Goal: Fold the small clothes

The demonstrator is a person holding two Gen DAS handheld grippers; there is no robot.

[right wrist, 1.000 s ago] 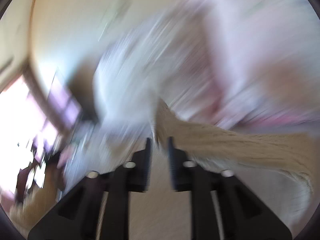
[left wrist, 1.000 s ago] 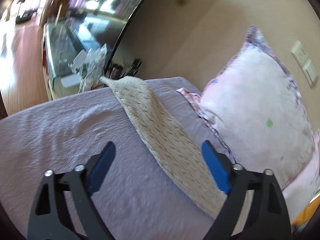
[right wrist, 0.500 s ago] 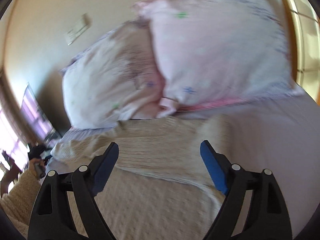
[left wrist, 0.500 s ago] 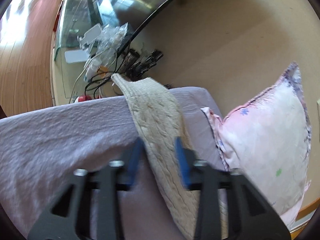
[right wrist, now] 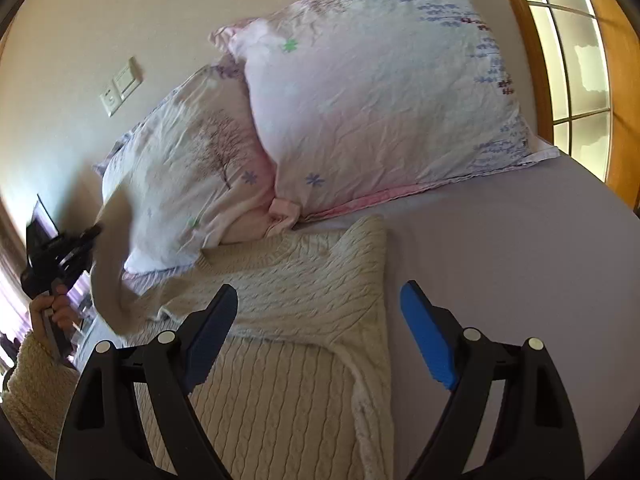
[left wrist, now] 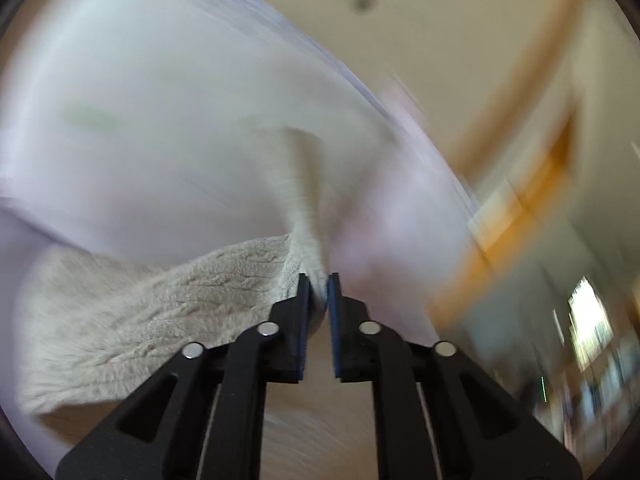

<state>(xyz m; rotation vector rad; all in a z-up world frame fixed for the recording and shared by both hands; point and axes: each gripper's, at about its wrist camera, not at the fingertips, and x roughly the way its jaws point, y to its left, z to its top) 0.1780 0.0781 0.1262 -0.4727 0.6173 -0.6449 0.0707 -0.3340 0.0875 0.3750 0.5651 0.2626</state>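
Note:
A cream cable-knit sweater (right wrist: 288,320) lies on the lilac bed sheet (right wrist: 500,264), its right sleeve folded across the body. My right gripper (right wrist: 316,332) is open and empty, just above the sweater. My left gripper (left wrist: 319,284) is shut on the sweater's left sleeve (left wrist: 168,304) and holds it lifted in the air; that view is motion-blurred. In the right wrist view the left gripper (right wrist: 60,248) shows at the far left, with the raised sleeve (right wrist: 112,256) hanging from it.
Two floral pillows (right wrist: 360,112) lean against the wall at the head of the bed. A wall switch (right wrist: 120,86) is above them. A wooden-framed window (right wrist: 576,60) is at the right. The person's hand (right wrist: 48,308) holds the left gripper.
My left gripper closed on the left sleeve and lifted it, swinging fast. My right gripper let go of the right sleeve, opened, and now stays above the sweater.

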